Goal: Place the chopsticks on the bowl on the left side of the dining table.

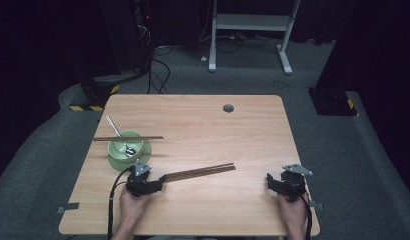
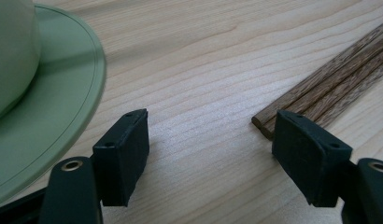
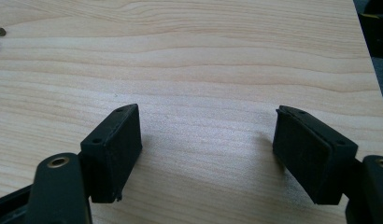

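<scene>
Black, blocky fingers of the left gripper (image 2: 210,140) stand open on the pale wood-grain bench (image 1: 203,120); the dark ribbed chopsticks (image 2: 334,79) lie just beside one finger, ungripped. Right gripper (image 3: 206,140) fingers stand open over bare bench. Green bowl (image 1: 126,145) sits near.

Wide bare table (image 1: 228,200) between the two grippers, open along the near edge. Toward the left edge, the green bowl (image 1: 124,150) on its saucer blocks the way, one pair of chopsticks (image 1: 128,138) bridging its rim. Another chopstick pair (image 1: 200,173) lies slantwise across the middle, ends just beside the left gripper (image 1: 158,184).
</scene>
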`<state>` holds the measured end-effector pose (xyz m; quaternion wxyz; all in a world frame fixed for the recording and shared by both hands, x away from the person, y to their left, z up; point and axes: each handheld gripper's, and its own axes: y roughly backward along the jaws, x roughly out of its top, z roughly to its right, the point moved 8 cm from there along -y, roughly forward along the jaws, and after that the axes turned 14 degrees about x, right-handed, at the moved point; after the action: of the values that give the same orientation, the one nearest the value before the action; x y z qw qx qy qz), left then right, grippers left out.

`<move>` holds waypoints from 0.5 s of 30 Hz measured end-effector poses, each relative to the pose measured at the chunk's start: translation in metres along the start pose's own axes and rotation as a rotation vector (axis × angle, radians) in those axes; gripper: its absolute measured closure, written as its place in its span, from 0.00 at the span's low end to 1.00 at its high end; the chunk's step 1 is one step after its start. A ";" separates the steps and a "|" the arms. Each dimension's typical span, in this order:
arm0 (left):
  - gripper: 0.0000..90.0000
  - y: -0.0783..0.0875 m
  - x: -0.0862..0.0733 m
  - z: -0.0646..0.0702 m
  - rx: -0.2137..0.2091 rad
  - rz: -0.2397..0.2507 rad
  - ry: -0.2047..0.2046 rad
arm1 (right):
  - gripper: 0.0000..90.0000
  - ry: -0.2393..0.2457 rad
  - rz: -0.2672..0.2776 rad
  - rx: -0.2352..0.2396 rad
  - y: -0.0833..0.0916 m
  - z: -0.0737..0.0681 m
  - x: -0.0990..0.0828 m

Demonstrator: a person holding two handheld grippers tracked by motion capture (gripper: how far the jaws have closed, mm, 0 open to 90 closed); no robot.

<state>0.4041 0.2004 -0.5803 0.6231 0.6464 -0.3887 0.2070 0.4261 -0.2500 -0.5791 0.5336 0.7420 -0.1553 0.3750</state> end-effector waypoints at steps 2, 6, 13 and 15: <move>0.31 0.000 0.000 0.001 0.008 -0.001 -0.006 | 0.26 0.000 0.000 0.000 0.000 0.000 0.000; 0.30 0.000 0.000 0.001 0.017 -0.002 -0.015 | 0.26 -0.001 0.000 0.000 0.000 0.000 0.000; 0.29 0.000 0.000 0.001 0.015 -0.004 -0.013 | 0.26 -0.002 0.000 -0.001 0.000 0.000 0.000; 0.29 0.000 0.000 0.001 0.015 -0.005 -0.012 | 0.26 -0.002 0.000 -0.001 0.000 0.000 0.000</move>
<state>0.4038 0.1991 -0.5809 0.6162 0.6533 -0.3895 0.2046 0.4261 -0.2498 -0.5792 0.5338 0.7421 -0.1563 0.3741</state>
